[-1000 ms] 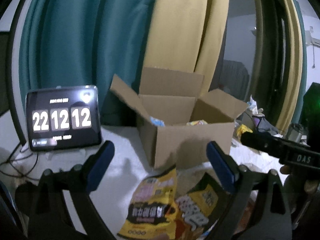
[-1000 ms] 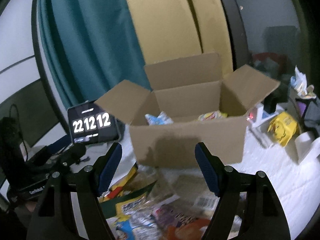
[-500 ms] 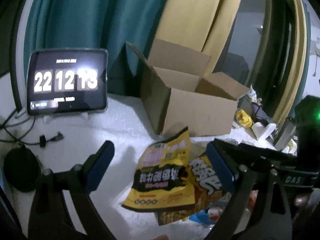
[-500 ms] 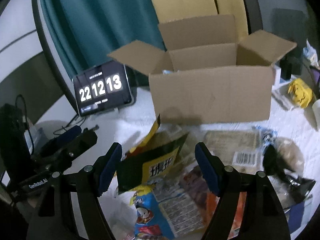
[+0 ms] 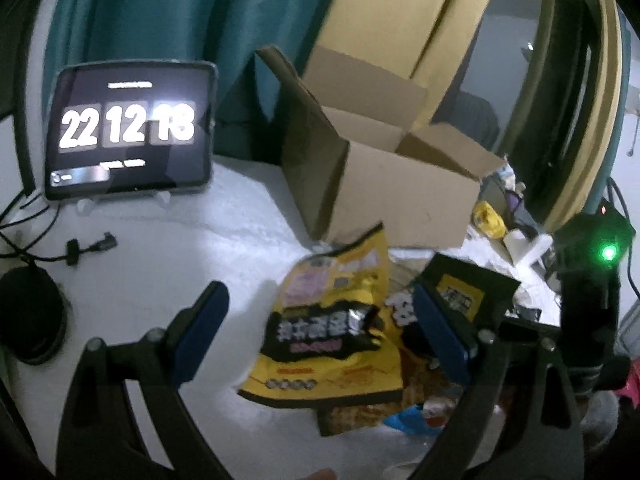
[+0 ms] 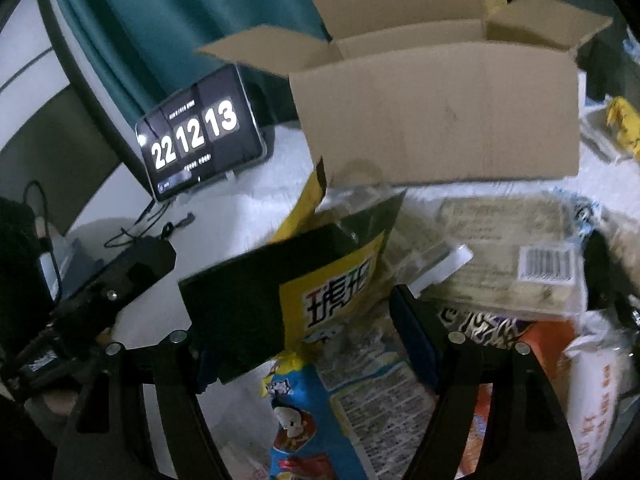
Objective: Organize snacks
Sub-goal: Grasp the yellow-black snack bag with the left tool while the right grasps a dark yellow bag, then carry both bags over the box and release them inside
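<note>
- I'm steering the right tongs (image 6: 304,344) down around the black and yellow snack bag (image 6: 320,280), which is lying just in front of the cardboard box (image 6: 436,112); the jaws have just been closing, the bag is between them, and I can't tell whether the pads are pressing it yet.
- I'm holding the left tongs (image 5: 320,332) wide open with nothing gripped, hovering over the yellow snack bag (image 5: 332,328), also just in front of the box.
- I'm judging these bags light, soft, crinkly and slippery, with crushable contents, so I'm aiming for a flat sealed edge or a corner, not the puffed middle.
- The blue cartoon packet (image 6: 296,412) is lying nearest me, farther from the box than the black bag.
- The right view is showing me the clear barcoded pack (image 6: 512,256) close to the box front; the left view isn't.
- The left view is showing the surface (image 5: 168,256) left of the box and the clock tablet's (image 5: 128,128) stand feet.
</note>
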`<act>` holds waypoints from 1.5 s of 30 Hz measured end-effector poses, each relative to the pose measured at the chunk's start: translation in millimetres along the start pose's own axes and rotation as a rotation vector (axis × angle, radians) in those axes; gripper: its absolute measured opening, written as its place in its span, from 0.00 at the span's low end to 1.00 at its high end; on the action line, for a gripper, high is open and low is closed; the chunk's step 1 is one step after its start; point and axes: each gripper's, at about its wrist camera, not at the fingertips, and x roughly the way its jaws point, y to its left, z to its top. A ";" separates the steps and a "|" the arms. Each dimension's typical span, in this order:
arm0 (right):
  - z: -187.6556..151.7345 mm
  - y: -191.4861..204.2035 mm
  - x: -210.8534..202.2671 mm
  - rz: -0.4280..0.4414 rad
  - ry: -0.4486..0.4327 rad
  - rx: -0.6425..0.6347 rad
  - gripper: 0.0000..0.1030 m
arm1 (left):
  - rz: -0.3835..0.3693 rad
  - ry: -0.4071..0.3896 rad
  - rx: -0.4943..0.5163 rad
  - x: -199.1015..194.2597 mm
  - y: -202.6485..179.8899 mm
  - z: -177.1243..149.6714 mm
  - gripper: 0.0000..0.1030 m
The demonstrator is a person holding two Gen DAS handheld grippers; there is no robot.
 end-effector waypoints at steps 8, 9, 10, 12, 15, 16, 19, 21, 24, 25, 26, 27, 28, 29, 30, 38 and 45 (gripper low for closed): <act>-5.7 -2.8 -4.1 0.036 0.009 -0.023 0.40 | 0.033 0.072 0.060 20.6 -13.1 -9.5 0.91; -5.7 -3.8 -8.3 0.032 -0.001 -0.026 0.39 | 0.048 0.074 0.070 22.6 -13.9 -9.6 0.91; -5.2 -5.4 -13.3 0.034 -0.013 -0.025 0.37 | 0.067 0.078 0.084 25.7 -14.8 -9.4 0.91; -4.7 -10.6 -20.2 0.031 -0.029 -0.024 0.35 | 0.086 0.092 0.101 31.3 -15.4 -10.3 0.91; -3.9 -17.0 -29.5 0.013 -0.056 -0.017 0.34 | 0.137 0.134 0.136 43.7 -17.2 -14.2 0.91; -3.4 -19.0 -32.5 0.011 -0.063 -0.016 0.34 | 0.138 0.147 0.139 46.7 -17.8 -15.8 0.91; -1.3 -23.5 -43.1 0.003 -0.094 -0.018 0.32 | 0.152 0.166 0.180 50.9 -26.2 -20.5 0.91; 1.1 -23.8 -48.4 -0.004 -0.113 -0.022 0.31 | 0.168 0.174 0.212 53.1 -30.4 -23.3 0.91; 3.6 -24.8 -55.5 -0.008 -0.132 -0.032 0.30 | 0.202 0.209 0.238 60.3 -30.5 -27.2 0.91; 4.2 -24.9 -57.3 -0.015 -0.139 -0.034 0.30 | 0.219 0.229 0.249 64.2 -29.1 -29.5 0.91; 5.0 -25.4 -60.1 -0.019 -0.147 -0.032 0.30 | 0.230 0.242 0.252 67.1 -27.9 -31.5 0.91; 5.8 -27.3 -63.3 -0.019 -0.155 -0.028 0.30 | 0.248 0.260 0.246 71.2 -24.4 -32.9 0.91; 6.9 -29.4 -67.2 -0.020 -0.164 -0.023 0.29 | 0.253 0.270 0.234 73.7 -21.6 -33.1 0.91; 7.7 -30.1 -69.3 -0.021 -0.170 -0.021 0.29 | 0.255 0.265 0.230 73.7 -20.4 -32.1 0.91; 8.9 -31.2 -72.3 -0.022 -0.178 -0.021 0.29 | 0.280 0.258 0.240 74.0 -20.1 -31.1 0.91; 13.3 -32.0 -79.9 -0.012 -0.197 -0.022 0.29 | 0.303 0.302 0.224 89.6 -8.0 -24.6 0.86; 13.9 -33.6 -82.5 -0.010 -0.208 -0.019 0.28 | 0.259 0.290 0.252 82.1 -10.3 -24.7 0.63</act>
